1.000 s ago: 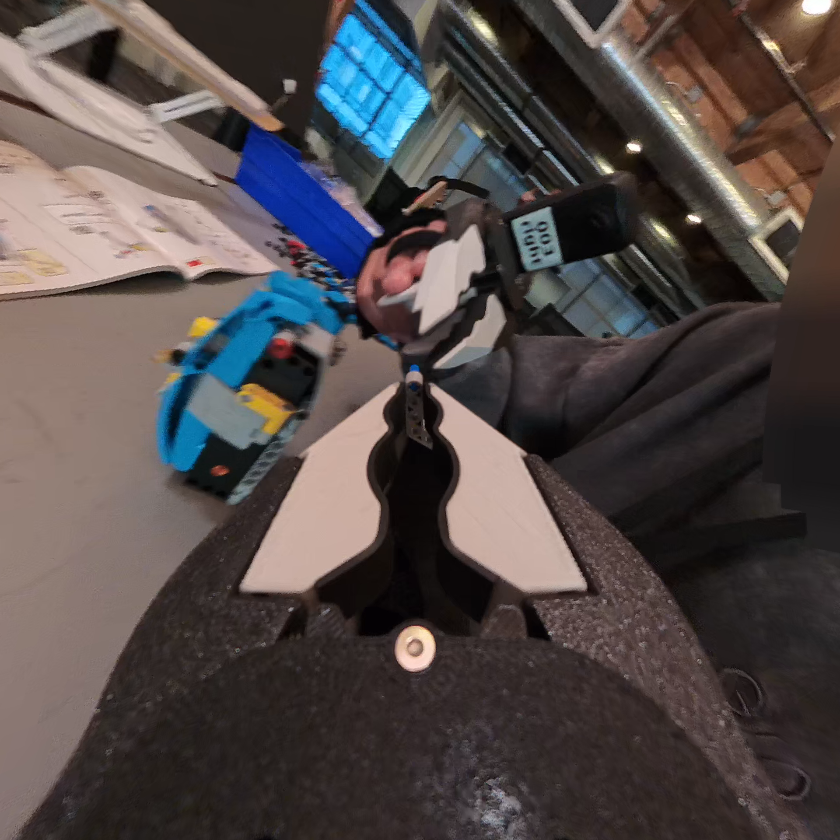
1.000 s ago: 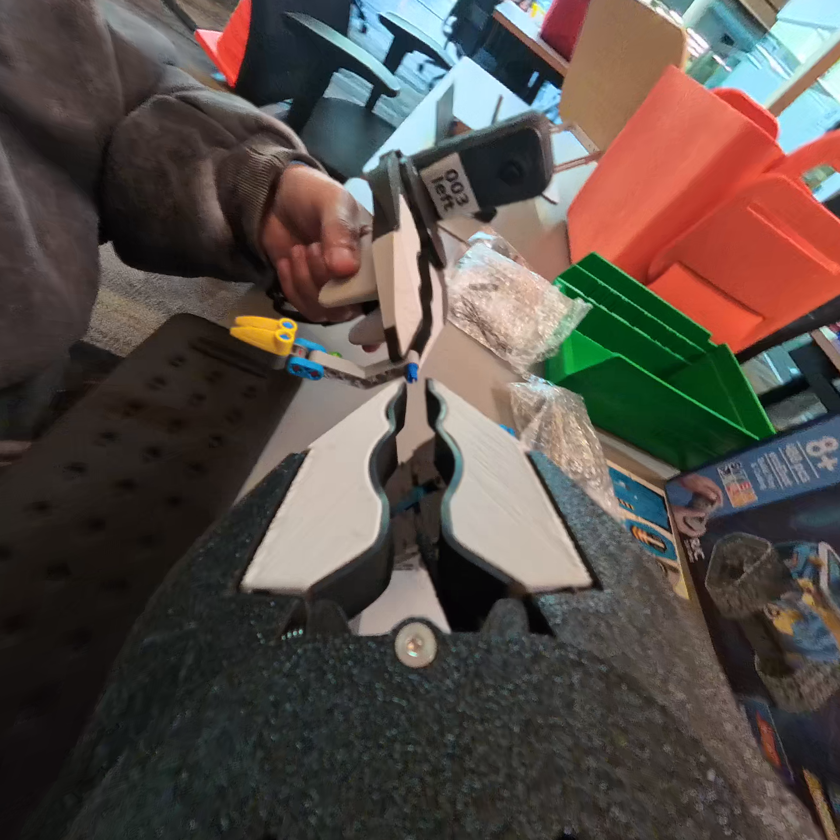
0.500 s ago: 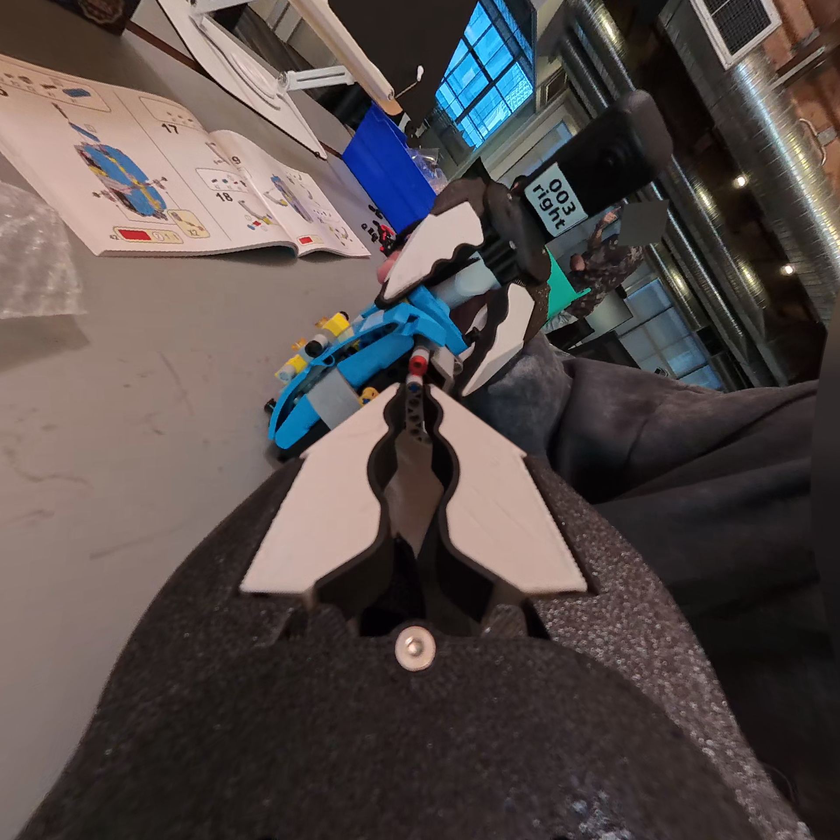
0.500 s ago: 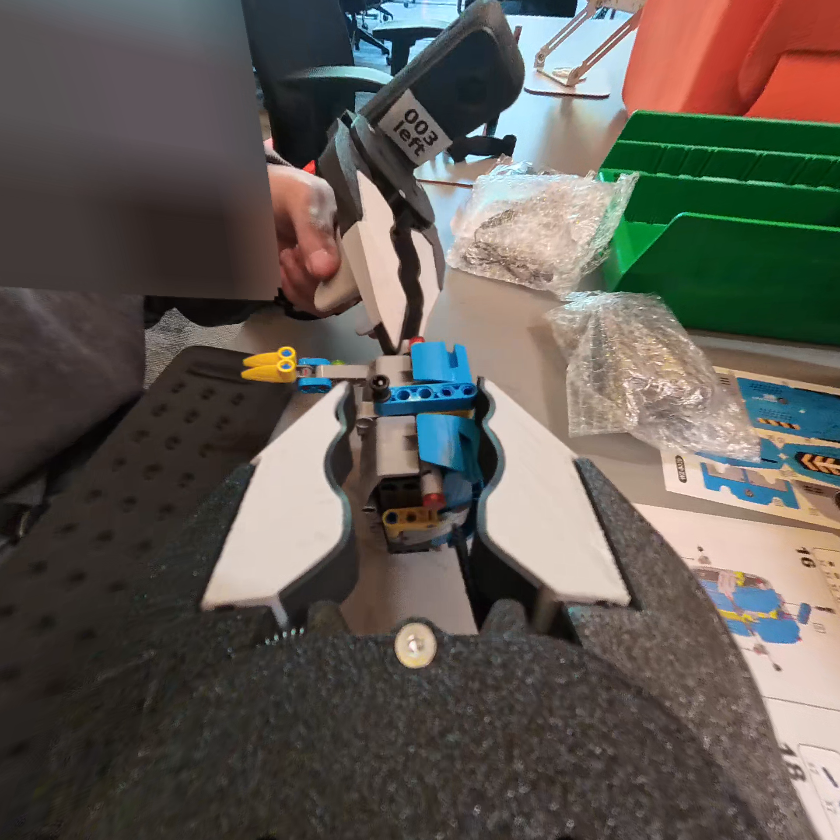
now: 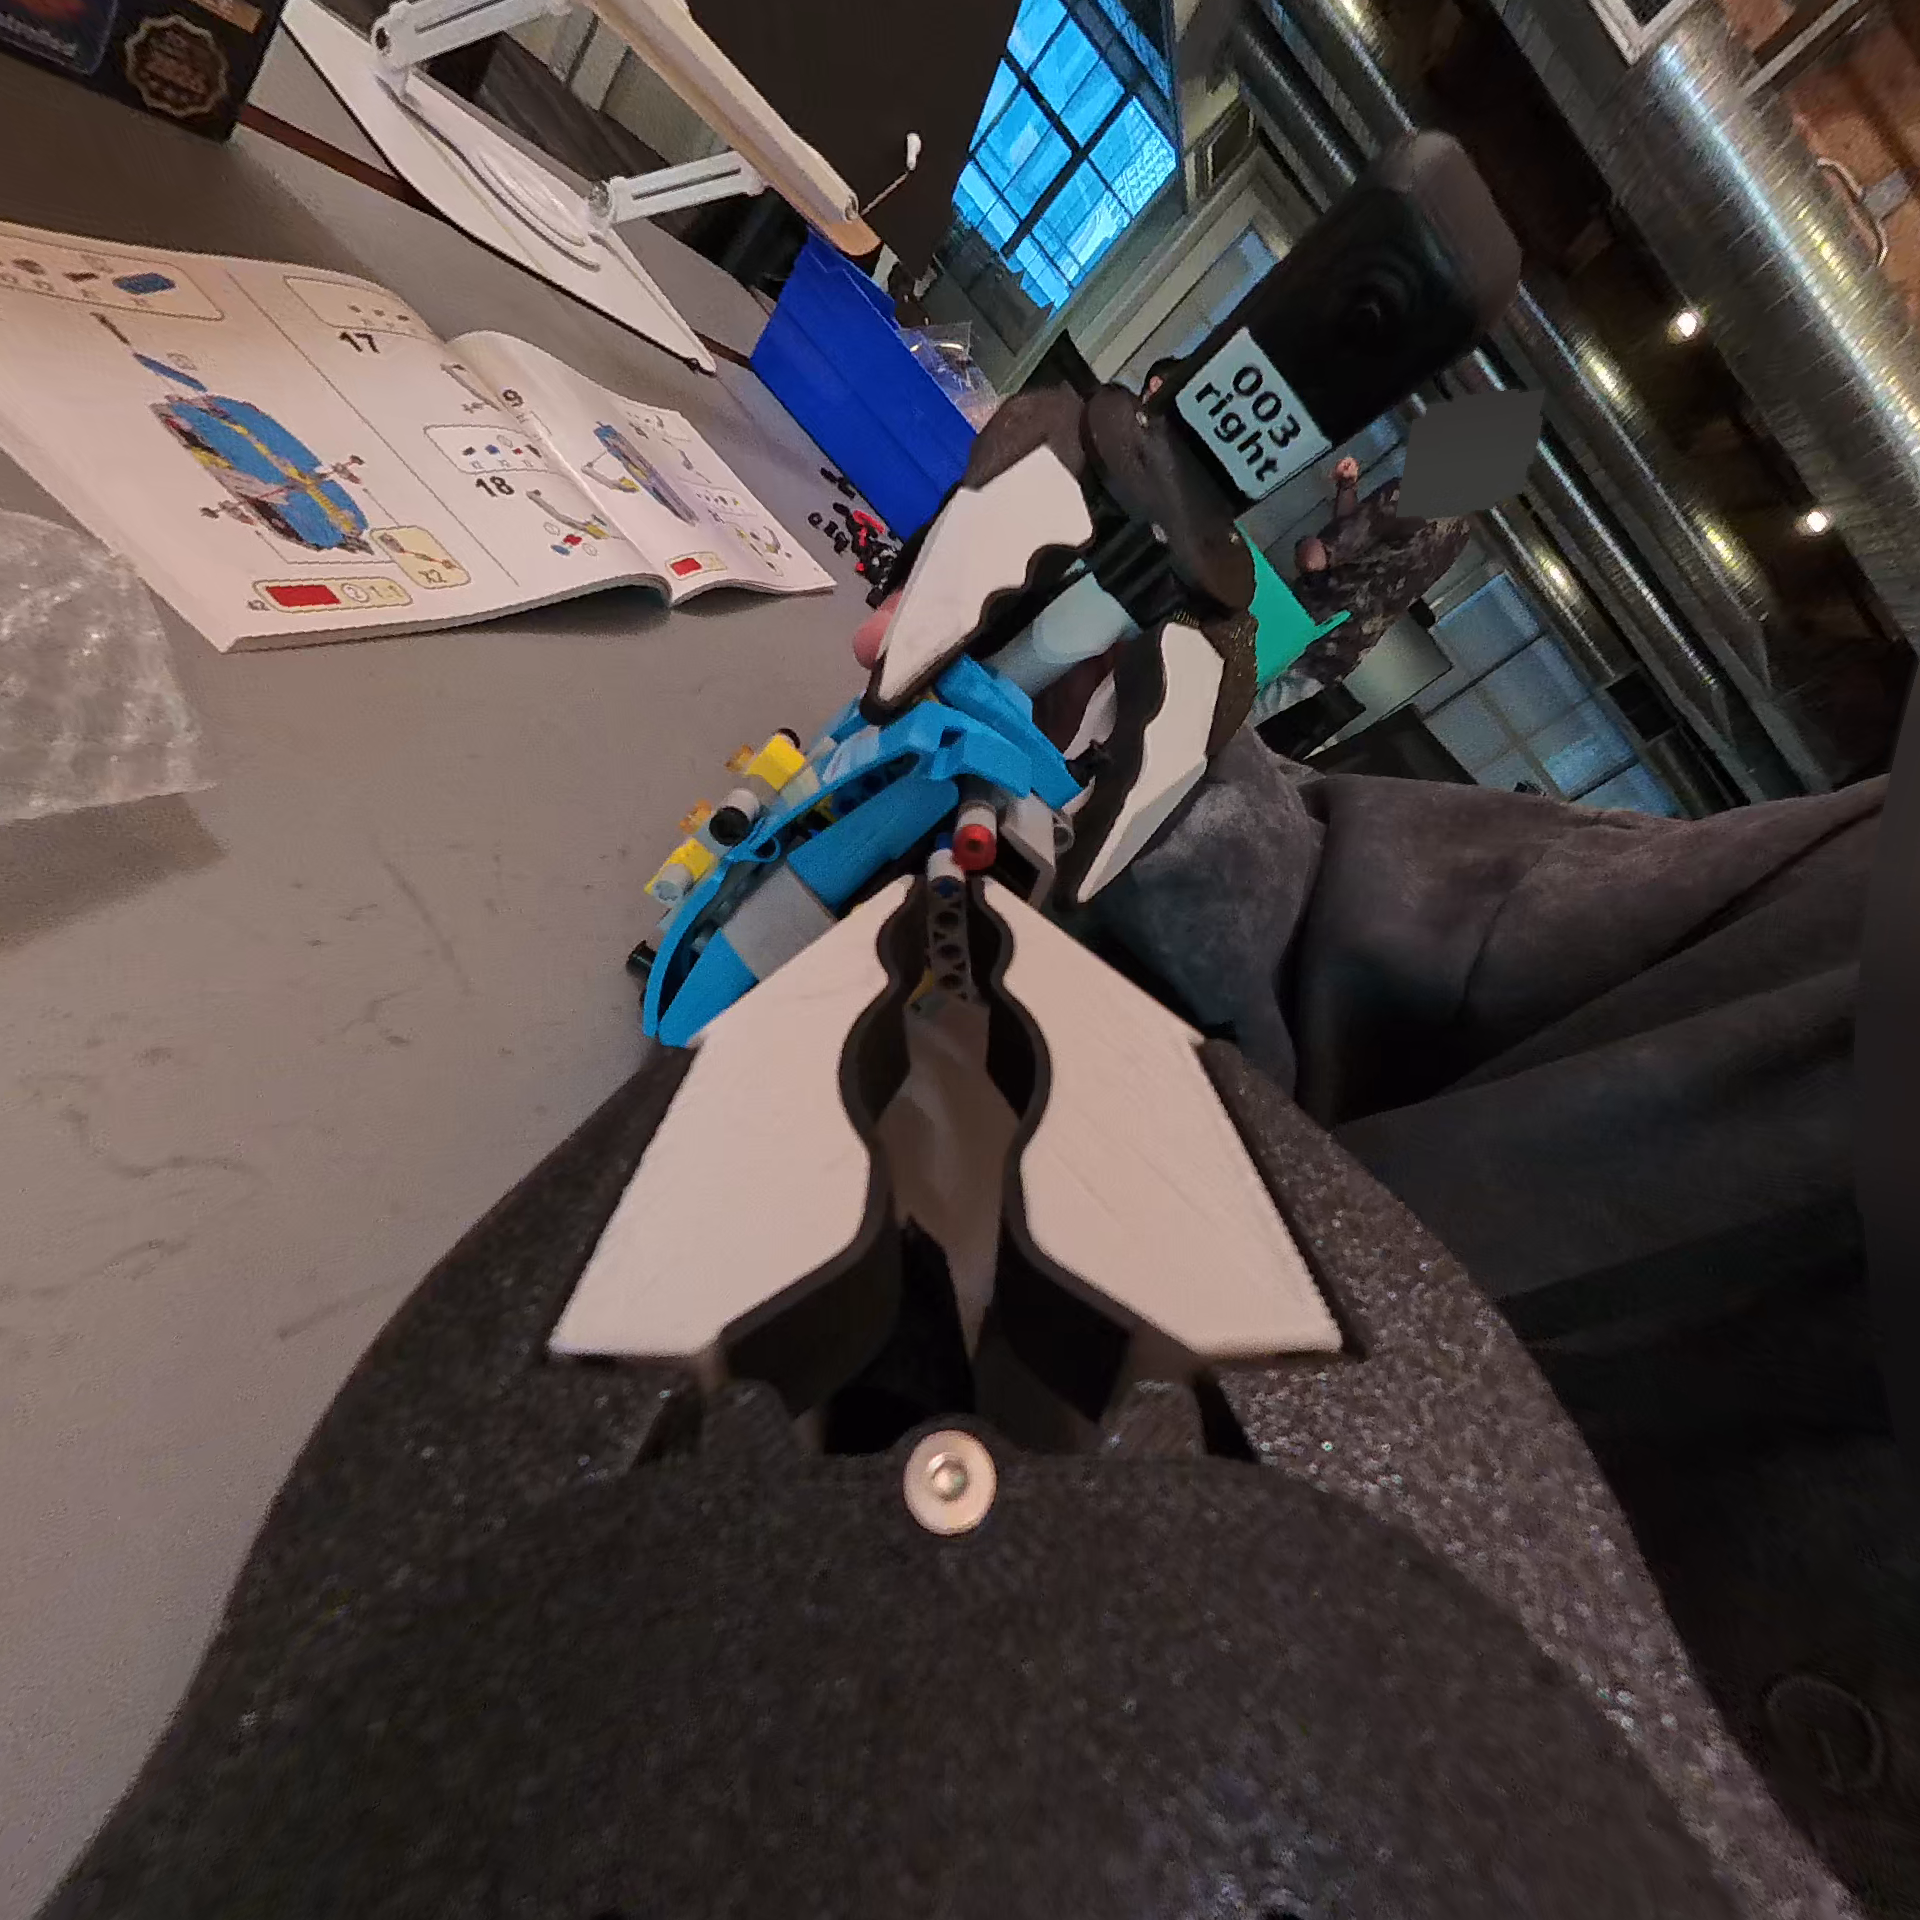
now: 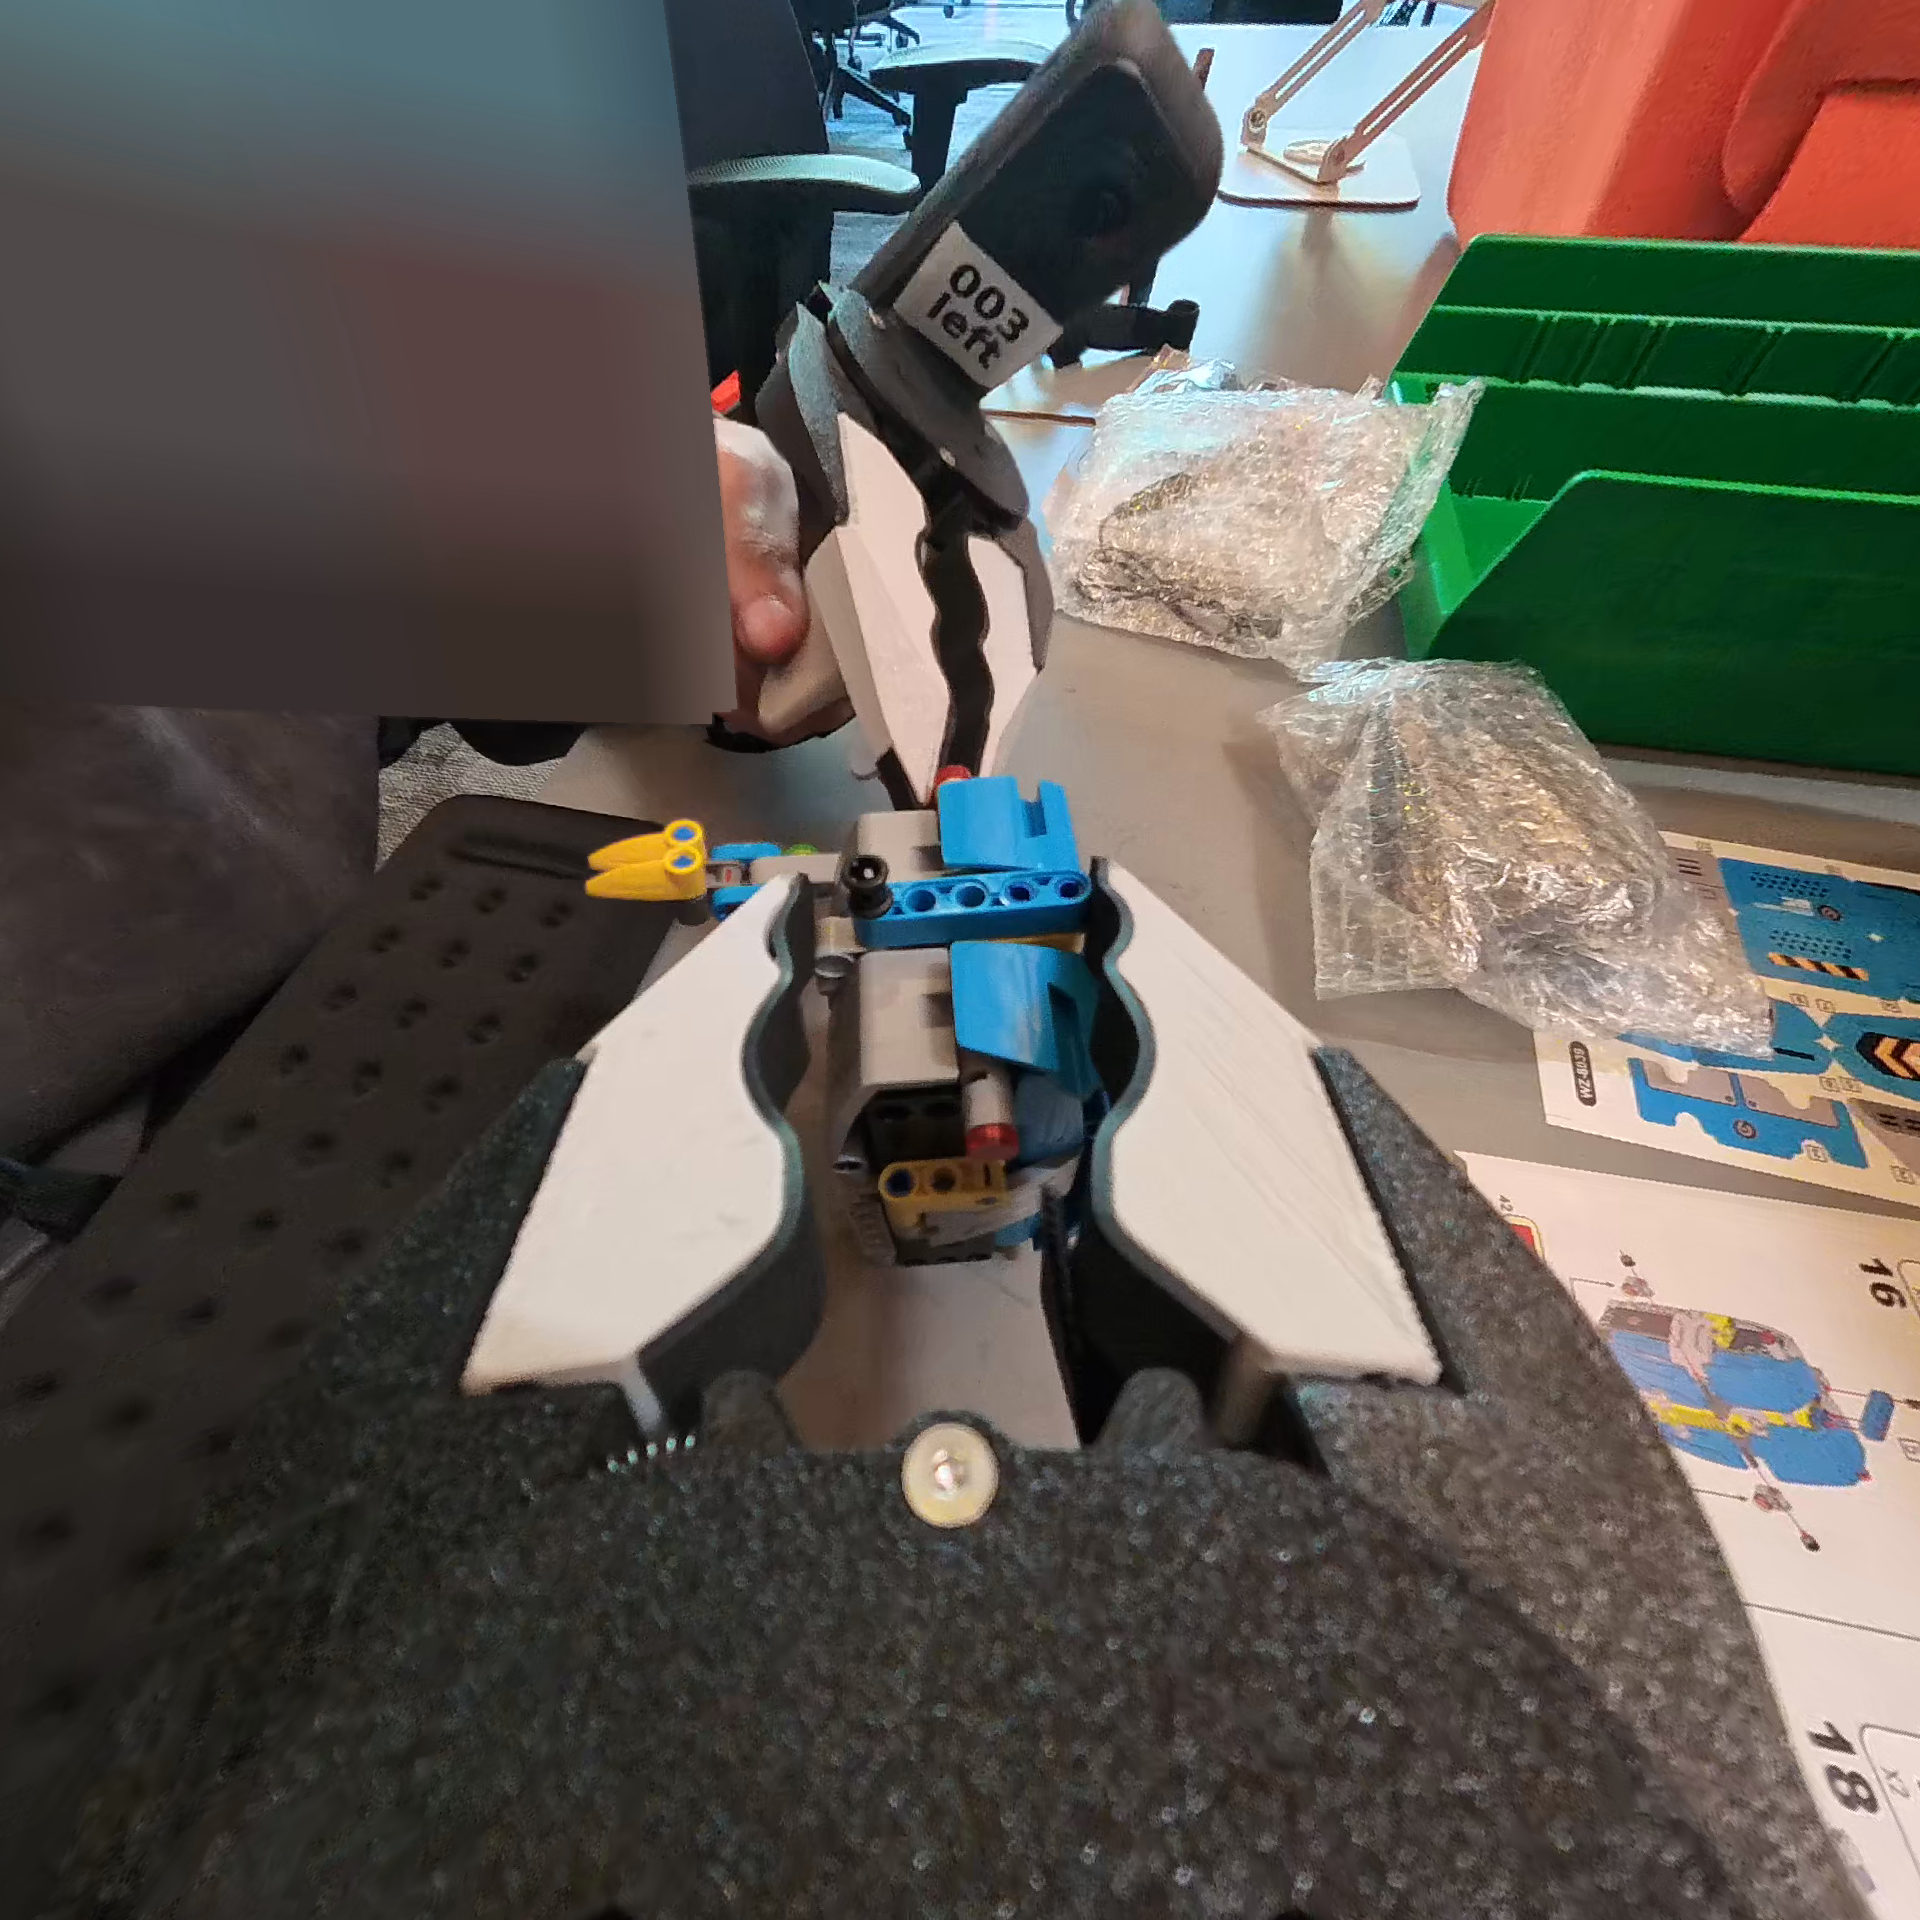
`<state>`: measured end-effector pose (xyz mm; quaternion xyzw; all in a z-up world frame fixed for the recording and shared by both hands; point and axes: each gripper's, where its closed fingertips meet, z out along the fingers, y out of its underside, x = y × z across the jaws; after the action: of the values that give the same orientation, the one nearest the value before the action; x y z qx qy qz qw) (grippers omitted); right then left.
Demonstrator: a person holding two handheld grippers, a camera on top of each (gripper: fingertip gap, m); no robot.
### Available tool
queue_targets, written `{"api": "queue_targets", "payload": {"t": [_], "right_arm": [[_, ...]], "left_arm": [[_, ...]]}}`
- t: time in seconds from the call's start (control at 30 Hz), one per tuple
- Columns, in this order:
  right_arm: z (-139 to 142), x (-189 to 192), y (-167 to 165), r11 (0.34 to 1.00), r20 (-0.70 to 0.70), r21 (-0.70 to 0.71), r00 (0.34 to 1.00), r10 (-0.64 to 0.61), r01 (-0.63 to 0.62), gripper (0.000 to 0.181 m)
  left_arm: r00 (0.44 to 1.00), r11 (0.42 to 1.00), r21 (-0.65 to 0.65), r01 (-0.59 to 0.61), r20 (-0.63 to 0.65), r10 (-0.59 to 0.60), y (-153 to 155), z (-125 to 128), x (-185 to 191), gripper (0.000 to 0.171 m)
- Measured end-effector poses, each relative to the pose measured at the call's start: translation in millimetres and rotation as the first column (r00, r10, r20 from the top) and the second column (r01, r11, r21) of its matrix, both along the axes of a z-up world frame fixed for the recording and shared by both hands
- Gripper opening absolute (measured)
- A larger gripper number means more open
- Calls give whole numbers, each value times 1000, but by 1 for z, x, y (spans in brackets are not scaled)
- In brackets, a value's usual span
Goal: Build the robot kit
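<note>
Blue, grey, yellow brick model (image 6: 961, 1029) between right gripper (image 6: 945, 894) fingers

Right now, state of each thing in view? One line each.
left tongs: shut on a thin dark beam at the tips.
right tongs: around the blue brick model, fingers against its sides.
blue brick model: partly built, resting on the grey table.
instruction booklet: open, flat.
bubble-wrap bags: crumpled, on the table.
green bin: upright, contents hidden.
</note>
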<state>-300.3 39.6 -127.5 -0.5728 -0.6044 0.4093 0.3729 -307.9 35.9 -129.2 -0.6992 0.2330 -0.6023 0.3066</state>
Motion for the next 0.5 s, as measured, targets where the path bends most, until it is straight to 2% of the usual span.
{"api": "queue_targets", "payload": {"t": [0.23,0.5], "right_arm": [[-1,-1,-2,1000,13,12,1000,11,-11,53],[-1,-1,-2,1000,13,8,1000,11,-11,52]], "left_arm": [[988,991,80,103,-123,-93,-2,-1,0,6],[945,966,88,242,-247,-215,0,-1,0,6]]}}
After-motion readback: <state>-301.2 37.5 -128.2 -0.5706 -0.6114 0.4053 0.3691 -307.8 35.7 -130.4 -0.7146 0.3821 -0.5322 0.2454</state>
